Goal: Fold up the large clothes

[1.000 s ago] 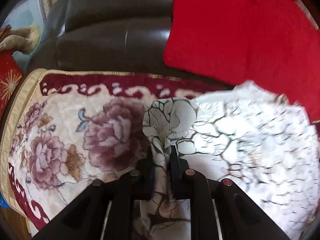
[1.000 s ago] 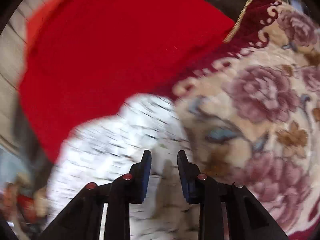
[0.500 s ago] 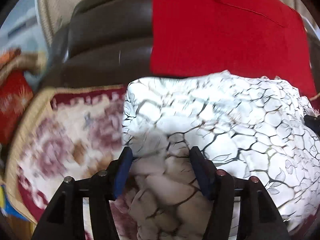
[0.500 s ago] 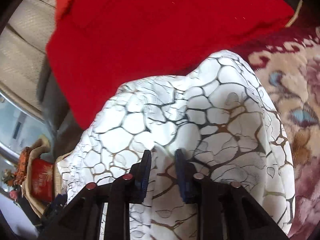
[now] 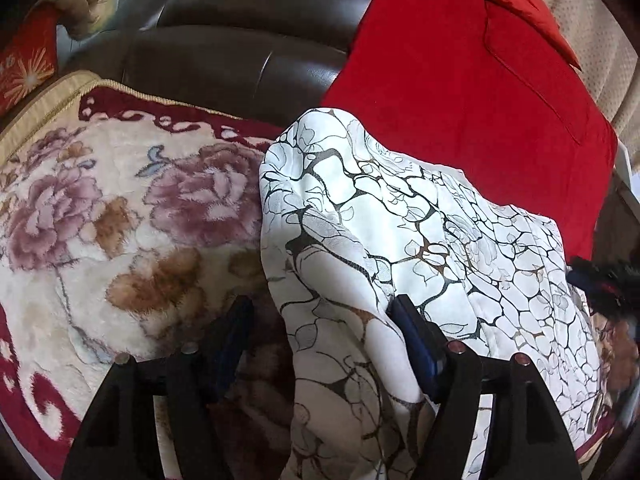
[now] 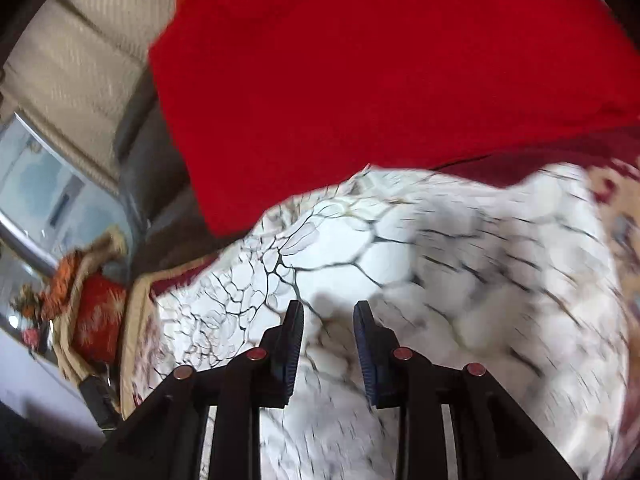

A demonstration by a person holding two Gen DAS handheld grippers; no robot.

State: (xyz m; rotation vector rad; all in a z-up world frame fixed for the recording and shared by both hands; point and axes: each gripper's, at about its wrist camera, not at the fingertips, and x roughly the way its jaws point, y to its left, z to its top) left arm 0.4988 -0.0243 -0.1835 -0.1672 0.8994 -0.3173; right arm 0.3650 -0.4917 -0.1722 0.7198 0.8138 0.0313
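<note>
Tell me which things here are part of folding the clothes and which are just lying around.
Part of the job:
- white crackle-print garment
- left tool
- right tool

Just lying around:
- red cushion
- floral blanket
- brown sofa back

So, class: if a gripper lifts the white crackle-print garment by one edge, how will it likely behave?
Probably floppy: the white garment drapes in soft folds over the floral blanket. It looks thin, so likely light. Its smooth sheen suggests it may slip between the open left gripper pads unless they are closed firmly.
</note>
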